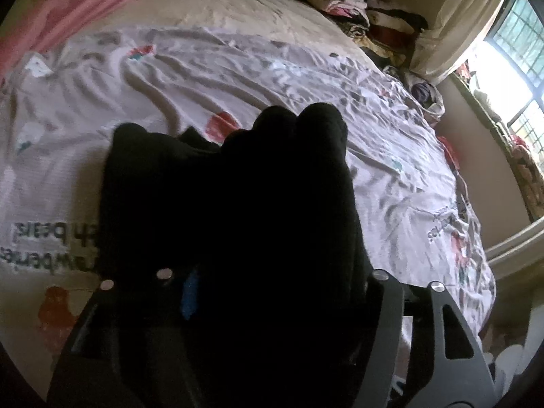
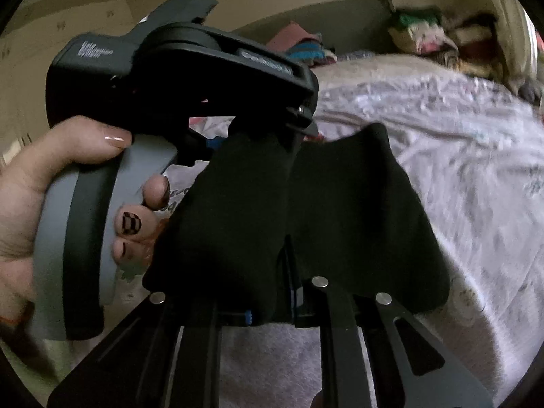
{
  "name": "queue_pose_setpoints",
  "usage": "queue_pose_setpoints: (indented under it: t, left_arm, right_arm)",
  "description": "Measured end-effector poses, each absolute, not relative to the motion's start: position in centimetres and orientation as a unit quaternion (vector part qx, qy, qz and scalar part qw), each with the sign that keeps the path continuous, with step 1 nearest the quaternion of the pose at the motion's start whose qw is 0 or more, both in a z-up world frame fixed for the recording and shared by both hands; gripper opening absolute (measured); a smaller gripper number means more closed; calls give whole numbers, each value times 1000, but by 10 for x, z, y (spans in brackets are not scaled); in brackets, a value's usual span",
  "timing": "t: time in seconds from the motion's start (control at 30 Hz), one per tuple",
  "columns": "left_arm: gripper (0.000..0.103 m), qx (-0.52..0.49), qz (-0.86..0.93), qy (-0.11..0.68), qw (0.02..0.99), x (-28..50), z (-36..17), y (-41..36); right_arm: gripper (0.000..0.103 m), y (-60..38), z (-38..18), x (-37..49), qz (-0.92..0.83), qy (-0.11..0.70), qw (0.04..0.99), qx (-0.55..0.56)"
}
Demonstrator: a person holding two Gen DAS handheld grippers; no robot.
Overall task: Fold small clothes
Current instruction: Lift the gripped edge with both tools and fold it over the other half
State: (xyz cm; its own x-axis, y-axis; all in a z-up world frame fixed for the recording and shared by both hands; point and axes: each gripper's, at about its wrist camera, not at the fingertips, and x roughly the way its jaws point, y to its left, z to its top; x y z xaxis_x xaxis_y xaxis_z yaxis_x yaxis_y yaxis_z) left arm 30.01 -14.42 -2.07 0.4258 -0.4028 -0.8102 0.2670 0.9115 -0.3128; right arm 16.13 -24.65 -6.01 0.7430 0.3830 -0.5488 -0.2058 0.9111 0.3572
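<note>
Behind you, the bed [image 1: 238, 68] is waiting — you are holding the black cloth [image 2: 340, 210] above it, near you, right gripper [image 2: 292, 255] pinching it shut, left gripper [image 1: 272, 272] jaws apart. Next, lay it flat.

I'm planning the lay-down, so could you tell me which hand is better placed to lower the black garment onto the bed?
Right, probably: the right gripper has its fingers shut on the black garment, above the bed, while the left gripper stands spread, cloth merely draped over it.
</note>
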Motion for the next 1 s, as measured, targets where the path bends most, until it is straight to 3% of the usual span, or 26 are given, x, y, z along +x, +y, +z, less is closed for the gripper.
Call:
queue_pose_setpoints:
  t: [0.03,0.07,0.23,0.33,0.4,0.57,0.6,0.73,0.83,0.9,0.93,0.97,1.0]
  left_arm:
    - [82,-82,-214,497,837,300,-22,-145]
    - [85,-96,-226,494,834,299,-21,-145]
    - [86,-96,-229,476,844,292,-11,-141]
    - [86,-99,-211,460,857,287,-6,-123]
    - [86,-96,-192,448,868,282,-5,-106]
    - [86,-106,-156,435,880,270,-15,-67]
    - [86,-107,-153,435,881,268,-18,-62]
    - [86,-116,-148,444,876,263,-30,-50]
    - [86,-107,-146,447,876,262,-35,-50]
    - [86,-102,-141,452,875,263,-40,-49]
    - [86,-102,-142,455,873,264,-43,-49]
    - [86,-102,-141,457,872,264,-45,-49]
    - [86,-101,-140,458,872,265,-46,-49]
  right_arm:
    - [14,-249,-62,162,162,325,920,146]
    - [15,-254,-66,163,165,332,915,162]
    - [18,-274,-82,165,180,357,888,228]
    - [37,-277,-82,164,189,368,880,235]
    - [57,-281,-79,163,212,375,866,253]
    - [84,-293,-58,172,246,364,853,283]
    - [86,-294,-54,180,245,369,851,281]
    - [86,-302,-57,217,218,406,839,288]
    - [80,-306,-60,242,213,419,830,301]
    - [56,-307,-60,256,198,431,834,284]
    - [49,-304,-58,262,198,434,837,269]
    - [29,-300,-57,265,204,434,842,248]
    - [19,-296,-54,268,205,434,847,229]
